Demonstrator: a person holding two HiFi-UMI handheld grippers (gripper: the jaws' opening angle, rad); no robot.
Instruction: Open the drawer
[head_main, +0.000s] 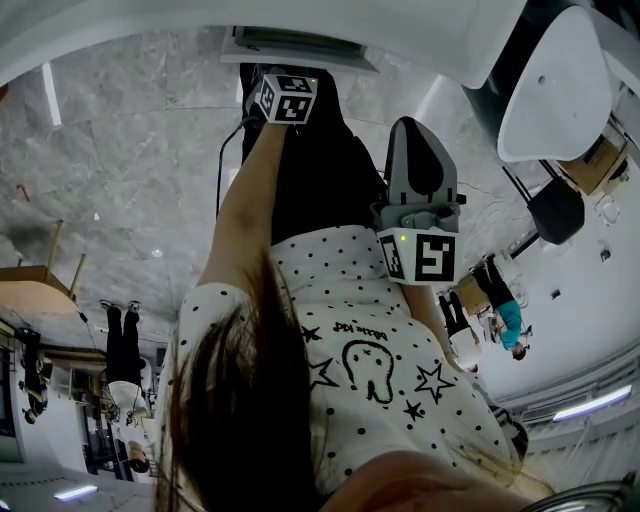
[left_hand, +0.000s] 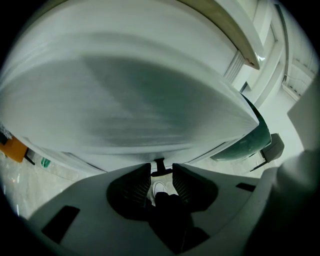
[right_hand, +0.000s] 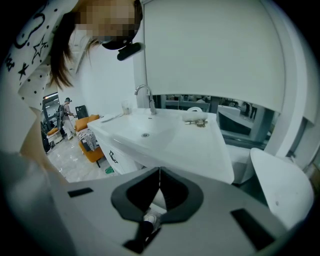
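Two left gripper (left_hand: 161, 168) jaws stand apart, with a small black handle (left_hand: 160, 161) in the gap at their tips and no clamp seen. Just beyond it is the white drawer front (left_hand: 140, 100), blurred. The right gripper (right_hand: 159, 172) jaws are pressed together on nothing, facing a white sink counter (right_hand: 170, 142).

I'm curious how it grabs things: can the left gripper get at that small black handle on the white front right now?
Probably yes. The left gripper has its jaws apart, and the black handle sits straight ahead at their tips with nothing in between.
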